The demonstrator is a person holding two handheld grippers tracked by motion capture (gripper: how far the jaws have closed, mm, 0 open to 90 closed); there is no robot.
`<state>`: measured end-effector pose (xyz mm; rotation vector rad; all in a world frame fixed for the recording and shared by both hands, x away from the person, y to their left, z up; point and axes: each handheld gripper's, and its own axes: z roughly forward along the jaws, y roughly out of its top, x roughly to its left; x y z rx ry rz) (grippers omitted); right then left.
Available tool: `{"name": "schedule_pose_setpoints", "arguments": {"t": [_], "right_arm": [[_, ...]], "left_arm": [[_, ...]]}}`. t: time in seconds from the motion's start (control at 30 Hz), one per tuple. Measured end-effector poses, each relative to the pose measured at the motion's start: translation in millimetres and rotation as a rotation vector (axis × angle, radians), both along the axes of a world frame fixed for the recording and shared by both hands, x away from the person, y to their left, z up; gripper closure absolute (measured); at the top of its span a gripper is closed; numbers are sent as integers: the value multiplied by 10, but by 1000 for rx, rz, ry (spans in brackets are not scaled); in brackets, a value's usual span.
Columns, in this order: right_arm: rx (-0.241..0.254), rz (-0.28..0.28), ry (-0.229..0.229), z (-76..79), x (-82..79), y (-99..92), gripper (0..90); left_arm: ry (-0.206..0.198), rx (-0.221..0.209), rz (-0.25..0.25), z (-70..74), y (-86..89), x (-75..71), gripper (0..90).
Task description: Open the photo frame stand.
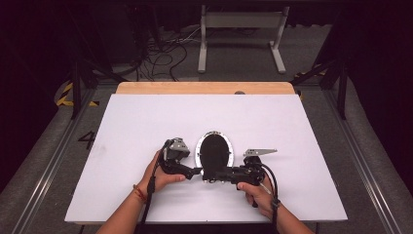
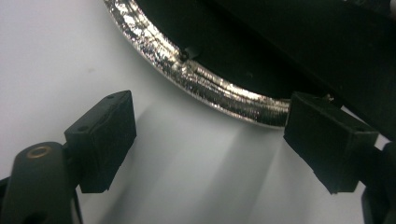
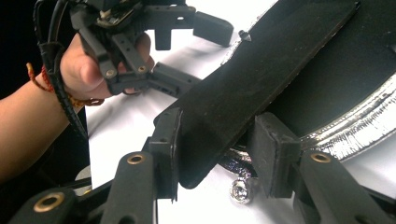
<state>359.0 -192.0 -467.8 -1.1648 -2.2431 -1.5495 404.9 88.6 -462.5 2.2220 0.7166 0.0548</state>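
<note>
An oval frame point(image 1: 214, 150) with a black back and a glittery silver rim point(image 2: 210, 84) lies on the white tabletop, near the middle. My right gripper point(image 3: 219, 133) comes in from the right at the oval's near end, shut on the frame's black stand flap point(image 3: 261, 70), which is lifted off the back. A small silver ball foot point(image 3: 240, 190) shows under the flap. My left gripper point(image 2: 210, 109) rests low on the table at the oval's near left edge, open, its jaws wide and close to the rim without touching. It also appears as the left gripper point(image 3: 201, 53), hand-held.
The white tabletop point(image 1: 146, 122) has free room on all sides of the oval. A wooden strip point(image 1: 204, 87) runs along its far edge. Beyond it stand a grey metal frame point(image 1: 241, 22) and loose cables point(image 1: 156, 53) on the floor.
</note>
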Motion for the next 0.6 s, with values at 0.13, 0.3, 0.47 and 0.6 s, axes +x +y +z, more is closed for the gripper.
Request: {"name": "schedule_pose_setpoints", "arguments": {"t": [0.13, 0.3, 0.47, 0.6], "right_arm": [[-8, 20, -28, 16, -24, -1, 567], [-11, 31, -51, 26, -34, -16, 569], [-14, 48, -72, 38, -41, -12, 573], [-19, 57, -80, 39, -39, -14, 573]], "left_arm": [[8, -12, -6, -2, -38, 41, 177], [31, -47, -27, -9, -31, 106, 171], [39, -79, -16, -18, -9, 138, 193], [61, -106, -30, -27, 7, 158, 231]]}}
